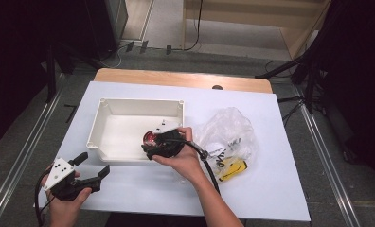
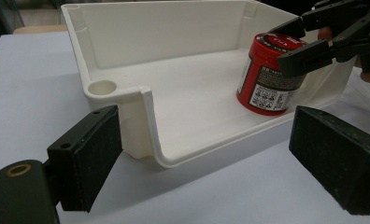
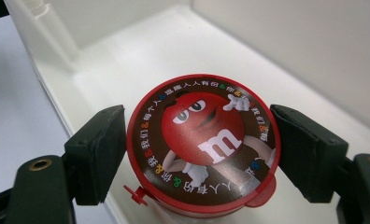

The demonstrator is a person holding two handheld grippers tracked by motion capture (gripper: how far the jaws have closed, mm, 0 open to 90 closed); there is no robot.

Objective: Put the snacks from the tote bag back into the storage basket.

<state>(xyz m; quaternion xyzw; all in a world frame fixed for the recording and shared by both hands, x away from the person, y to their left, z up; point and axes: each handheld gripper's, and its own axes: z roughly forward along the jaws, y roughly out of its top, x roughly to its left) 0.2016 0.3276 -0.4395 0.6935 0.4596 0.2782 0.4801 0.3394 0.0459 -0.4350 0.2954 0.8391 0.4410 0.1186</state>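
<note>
- The red candy jar (image 3: 202, 144) stands upright inside the white tray (image 1: 98, 120), near its right front corner.
- The right hand-held gripper (image 3: 199, 154) straddles the jar's lid, pads at both sides; whether they press or have let go, I cannot tell.
- Judged step: placing the jar; next, spread and lift straight up.
- The left hand-held gripper (image 2: 206, 158) hangs released before the tray's front corner.
- The right gripper view reads the lid's cartoon print; the left gripper view shows the jar's label.
</note>
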